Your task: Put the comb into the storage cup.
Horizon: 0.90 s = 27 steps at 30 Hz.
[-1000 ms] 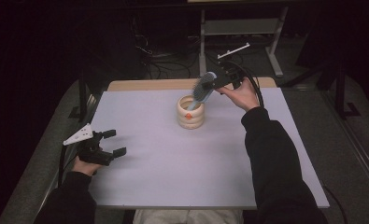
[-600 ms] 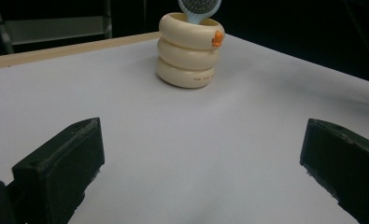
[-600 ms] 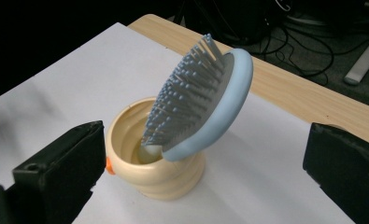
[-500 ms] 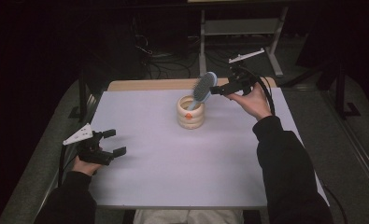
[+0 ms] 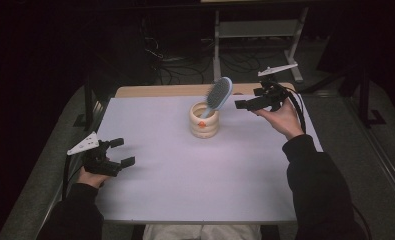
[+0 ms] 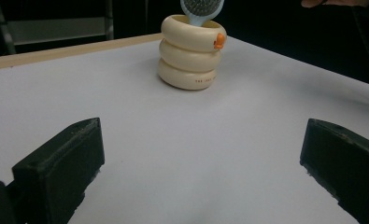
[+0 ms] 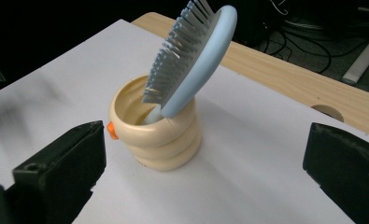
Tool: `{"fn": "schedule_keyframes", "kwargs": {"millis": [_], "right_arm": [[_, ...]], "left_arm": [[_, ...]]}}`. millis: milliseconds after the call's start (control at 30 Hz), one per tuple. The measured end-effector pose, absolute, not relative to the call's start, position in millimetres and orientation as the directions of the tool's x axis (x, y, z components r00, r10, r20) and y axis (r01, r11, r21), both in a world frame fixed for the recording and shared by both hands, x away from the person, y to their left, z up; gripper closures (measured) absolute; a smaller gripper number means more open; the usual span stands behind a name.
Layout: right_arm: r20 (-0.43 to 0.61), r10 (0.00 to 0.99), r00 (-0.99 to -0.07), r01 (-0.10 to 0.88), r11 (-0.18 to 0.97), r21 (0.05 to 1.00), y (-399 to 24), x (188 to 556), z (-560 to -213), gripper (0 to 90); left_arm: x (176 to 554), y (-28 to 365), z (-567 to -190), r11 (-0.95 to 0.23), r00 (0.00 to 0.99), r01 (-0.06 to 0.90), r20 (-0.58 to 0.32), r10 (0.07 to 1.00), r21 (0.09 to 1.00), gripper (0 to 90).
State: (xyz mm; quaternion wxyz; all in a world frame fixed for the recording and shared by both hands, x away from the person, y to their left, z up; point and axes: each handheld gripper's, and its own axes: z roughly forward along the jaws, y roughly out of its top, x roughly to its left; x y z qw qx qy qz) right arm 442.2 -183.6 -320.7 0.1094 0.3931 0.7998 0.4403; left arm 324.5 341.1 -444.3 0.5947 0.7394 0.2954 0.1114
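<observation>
Beside hairbrush, right gripper withdrawn.

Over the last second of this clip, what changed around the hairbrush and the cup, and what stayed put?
The right gripper let go of the hairbrush and drew back to the right, jaws open. The hairbrush now stands handle-down in the cream cup, leaning on its rim. The cup kept its place on the table, and the left gripper stayed open at the near left.
</observation>
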Motion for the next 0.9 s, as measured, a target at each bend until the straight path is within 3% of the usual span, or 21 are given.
{"fn": "schedule_keyframes", "kwargs": {"millis": [900], "right_arm": [[0.189,0.716,-0.672,0.522,0.277,0.807,-220,392,-351,0.0]], "left_arm": [[324,342,-443,-0.103,0.792,0.309,-0.196,0.579,0.946,0.0]]}}
